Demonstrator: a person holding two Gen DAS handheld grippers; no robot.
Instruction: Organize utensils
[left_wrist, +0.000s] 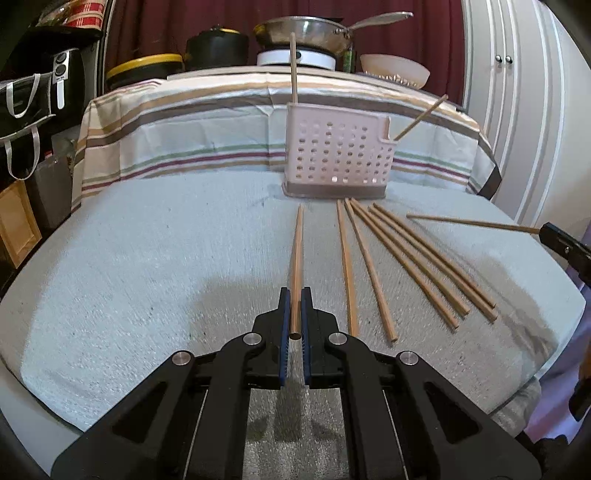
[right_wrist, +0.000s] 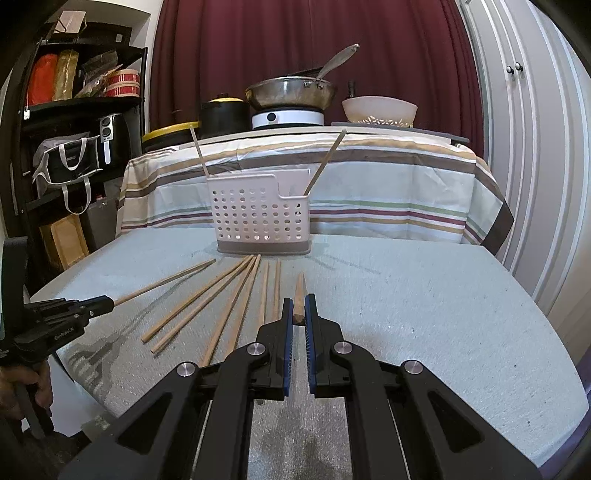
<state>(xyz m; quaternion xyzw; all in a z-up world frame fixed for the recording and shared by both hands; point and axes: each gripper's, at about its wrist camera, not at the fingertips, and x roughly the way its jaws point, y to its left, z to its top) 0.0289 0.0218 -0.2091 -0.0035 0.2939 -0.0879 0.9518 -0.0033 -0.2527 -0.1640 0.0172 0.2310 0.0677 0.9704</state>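
Each claw is clamped on one chopstick — left claw (left_wrist: 294, 306), right claw (right_wrist: 299, 314). Loose chopsticks (left_wrist: 402, 258) fan across the bench (left_wrist: 147, 258) before the perforated holder (left_wrist: 338, 155) — two sticks already inside.

1. The right gripper (right_wrist: 299, 314) is pinching one chopstick (right_wrist: 300, 295).
2. The left gripper (right_wrist: 99, 305) is gripping another chopstick (right_wrist: 166, 281) at near left.
3. Loose chopsticks (right_wrist: 221, 306) are lying before the perforated caddy (right_wrist: 258, 218).
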